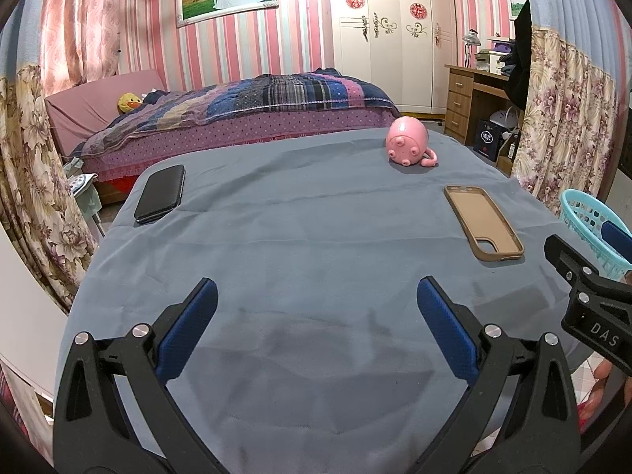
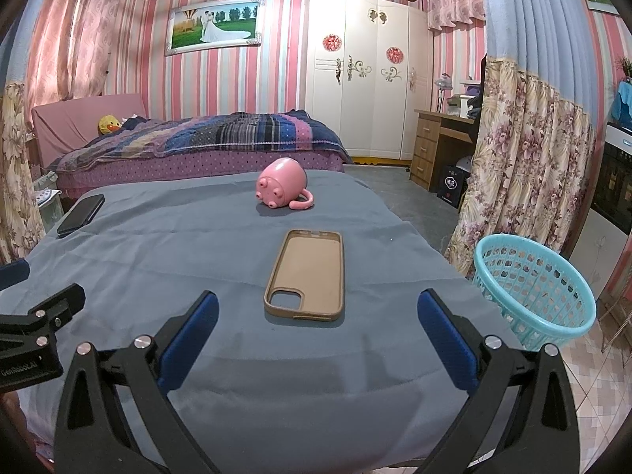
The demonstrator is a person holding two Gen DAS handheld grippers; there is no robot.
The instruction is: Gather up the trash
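**Trash status: three items on the cloth, basket contents unreadable**

Trash candidates all lie on the grey-covered worktop [image 2: 221, 355]: tan phone case [image 2: 305, 274] lying open side up near the right edge, pink pig-shaped mug [image 2: 281, 184] tipped on its side at the far end, black phone-like slab [image 1: 160, 193] at the far left. All well apart from each other. None is obviously trash; which ones count is a guess.

Turquoise mesh basket [image 2: 537, 288] stands just off the worktop's right edge, lower than the top. Nothing shows through the mesh or over the rim, but its bottom is out of sight. So this fits either a sweep with items left to go or a done one with keepers left behind.

Left claw [image 1: 316, 300] spread wide, nothing held. Right claw [image 2: 318, 312] likewise, case just ahead of it.

Basket is cut off in the left view.
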